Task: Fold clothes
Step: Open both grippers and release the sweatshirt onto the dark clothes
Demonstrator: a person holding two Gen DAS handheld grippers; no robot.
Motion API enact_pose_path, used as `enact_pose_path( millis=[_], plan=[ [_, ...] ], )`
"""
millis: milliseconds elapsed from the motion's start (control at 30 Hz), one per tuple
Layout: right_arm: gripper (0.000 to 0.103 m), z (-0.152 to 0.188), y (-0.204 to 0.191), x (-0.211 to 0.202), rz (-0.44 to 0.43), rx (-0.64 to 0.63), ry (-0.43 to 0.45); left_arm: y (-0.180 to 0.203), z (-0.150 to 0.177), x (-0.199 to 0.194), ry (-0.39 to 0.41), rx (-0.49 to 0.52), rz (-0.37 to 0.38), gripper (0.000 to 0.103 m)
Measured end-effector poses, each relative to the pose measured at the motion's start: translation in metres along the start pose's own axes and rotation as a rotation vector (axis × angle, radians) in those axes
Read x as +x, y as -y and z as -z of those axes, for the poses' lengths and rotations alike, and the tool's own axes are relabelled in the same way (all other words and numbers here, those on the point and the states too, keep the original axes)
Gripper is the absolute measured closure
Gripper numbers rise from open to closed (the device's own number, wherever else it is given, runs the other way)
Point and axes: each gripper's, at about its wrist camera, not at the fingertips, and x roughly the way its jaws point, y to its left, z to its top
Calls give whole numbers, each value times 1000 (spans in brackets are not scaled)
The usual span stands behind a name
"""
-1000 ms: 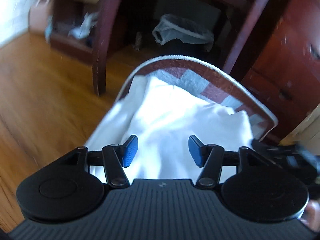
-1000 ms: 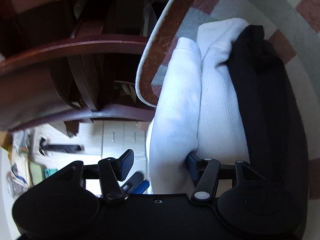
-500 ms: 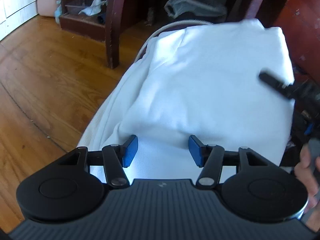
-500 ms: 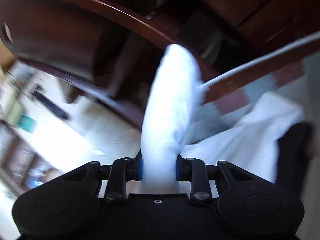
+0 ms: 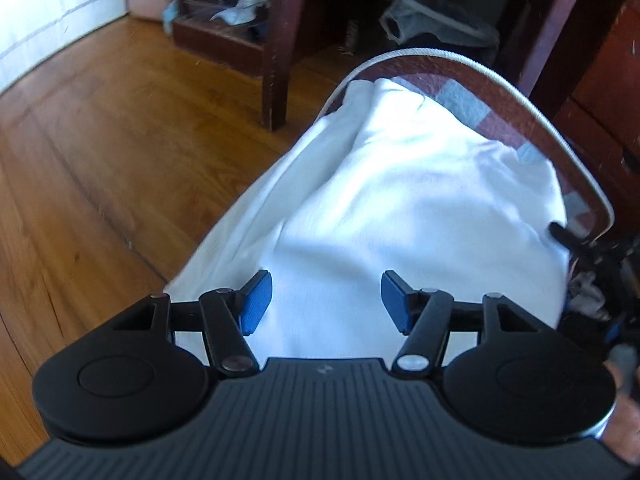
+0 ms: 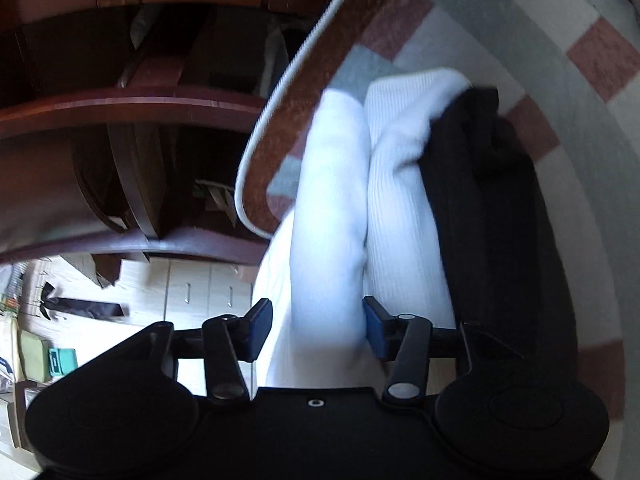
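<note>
change, right: 0.5 s ago the right gripper [image 6: 316, 326] was clamped on a lifted white fold, jaws nearly together. Now the jaws are spread wide again; the fold runs between them, touching the right pad and clear of the left pad. Can't confirm any grip.
change, left: 0.5 s ago the white garment [image 5: 400, 200] was raised and covered most of the blanket; now it's back down, and the far edge and right edge of the blanket show again. Layout matches the frame from 1.0 s ago.
left gripper [image 5: 326, 300]: jaws wide apart, nothing between the blue pads [image 5: 256, 300], hovering over the near part of the garment. Contact with the cloth: can't tell.
garment location: on the checked blanket [image 5: 500, 128] with white piped edge, near its rounded far corner. The garment's left side hangs over the blanket's left edge toward the wooden floor [image 5: 100, 160].
garment look: white, soft creases, bunched ridge running away from the camera; in the right wrist view it reads as two rounded white rolls [image 6: 360, 200] side by side, the right one ribbed.
neighbour: black cloth [image 6: 492, 208] lies touching the ribbed roll on its right side, on the same blanket.
surroundings: dark wooden furniture [image 5: 276, 40] beyond the blanket's far edge; bin with liner [image 5: 436, 24] behind it.
image quality: some motion blur in both views.
</note>
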Motion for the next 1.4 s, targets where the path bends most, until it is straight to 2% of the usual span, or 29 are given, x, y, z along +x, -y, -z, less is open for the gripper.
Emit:
enact_pose_path(
  millis=[133, 267, 367, 400, 500, 533, 600, 667, 700, 733, 800, 867, 933, 967, 1033, 1067, 1133, 1200, 1300, 1400],
  plan=[
    [47, 34, -13, 0, 136, -100, -14, -11, 26, -12, 31, -4, -32, 41],
    [46, 46, -24, -7, 182, -130, -56, -28, 55, -16, 84, -143, 5, 40],
    [46, 60, -29, -11, 207, -130, -103, -18, 74, -14, 121, -119, -30, 40],
    [46, 68, -30, -12, 213, -133, -118, -17, 79, -13, 129, -128, -16, 39],
    [45, 91, -36, -12, 236, -184, -149, -28, 89, -11, 149, -247, 102, 39],
    [49, 96, -38, -13, 225, -197, -155, -32, 91, -12, 159, -276, 122, 39],
    [83, 97, -40, -18, 143, -170, -186, -41, 95, -17, 173, -316, 143, 39],
    [84, 87, -35, -25, -36, 3, -228, -52, 97, -25, 213, -364, 187, 34],
    [85, 82, -29, -27, -125, 107, -250, -60, 99, -29, 259, -408, 233, 34],
    [85, 78, -25, -27, -174, 171, -270, -67, 100, -33, 310, -447, 268, 34],
    [85, 75, -24, -28, -137, 174, -284, -72, 101, -35, 379, -499, 308, 28],
    [85, 80, -22, -29, -36, 134, -287, -70, 100, -19, 334, -521, 346, 25],
    [82, 91, -18, -25, 117, 81, -322, -62, 100, 1, 229, -511, 312, 25],
    [76, 96, -18, -24, 185, 48, -347, -55, 100, 8, 185, -472, 247, 25],
    [74, 106, -22, -24, 303, -25, -403, -42, 97, 20, 94, -359, 65, 24],
    [71, 109, -29, -27, 320, -66, -419, -37, 98, 22, 87, -320, 18, 24],
    [64, 111, -63, -39, 301, -182, -425, -35, 99, 17, 106, -303, 15, 24],
    [56, 110, -108, -58, 233, -308, -437, -37, 95, 7, 97, -311, 30, 25],
    [51, 111, -182, -91, 123, -478, -560, -34, 83, -13, 111, -252, 11, 25],
    [49, 112, -248, -121, 120, -695, -639, -31, 74, -33, 134, -212, 15, 25]
  ],
)
